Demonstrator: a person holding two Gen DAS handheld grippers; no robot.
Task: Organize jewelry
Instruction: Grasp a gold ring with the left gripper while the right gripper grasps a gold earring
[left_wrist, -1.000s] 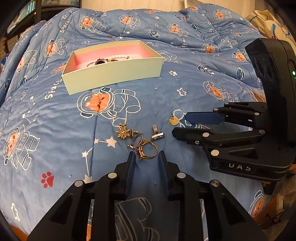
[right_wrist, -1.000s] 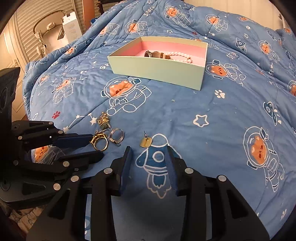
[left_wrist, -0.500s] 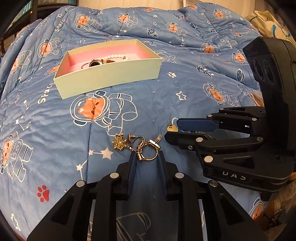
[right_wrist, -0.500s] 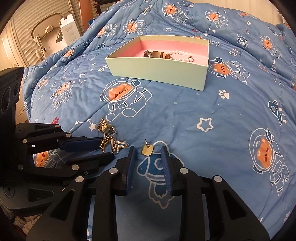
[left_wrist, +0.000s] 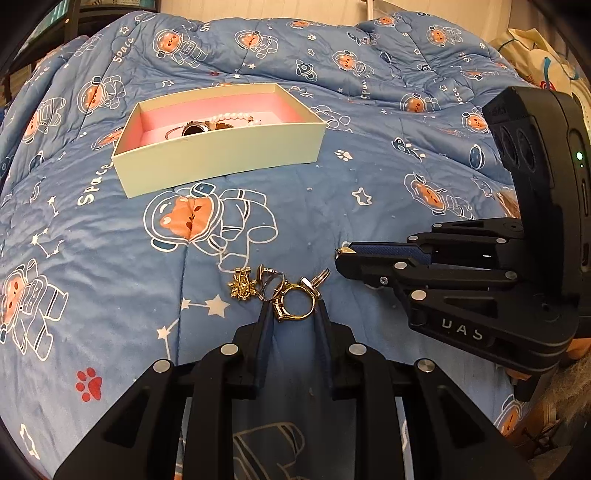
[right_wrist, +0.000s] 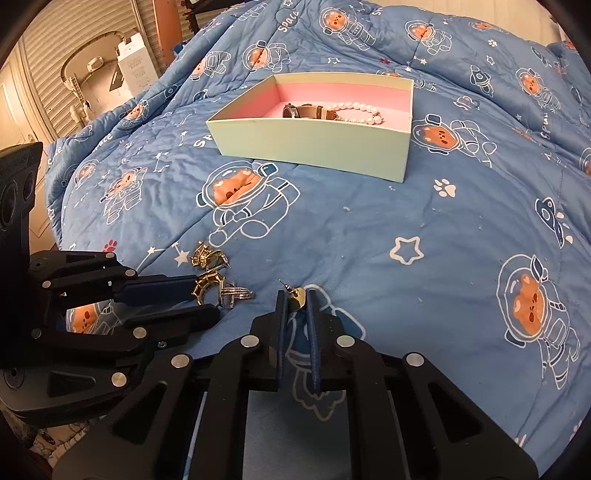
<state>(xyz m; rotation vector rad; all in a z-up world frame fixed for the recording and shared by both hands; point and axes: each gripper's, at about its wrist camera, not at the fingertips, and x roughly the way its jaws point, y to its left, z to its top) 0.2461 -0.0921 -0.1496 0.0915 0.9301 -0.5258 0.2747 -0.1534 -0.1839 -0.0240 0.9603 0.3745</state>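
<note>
A pale green box with a pink lining lies on the blue quilt and holds a watch and a pearl bracelet; it also shows in the right wrist view. My left gripper is closed around a gold ring in a small heap of rings and a gold charm. My right gripper is closed on a small gold stud earring at the quilt's surface. The heap also shows in the right wrist view.
The quilt is soft and wrinkled, with astronaut prints. The two grippers sit close together, the right one just right of the ring heap. A white carton and shutters stand beyond the bed on the left.
Both grippers moved forward and down onto the jewelry and narrowed. The left fingers now bracket the gold ring; the right fingers have closed on the stud earring.
</note>
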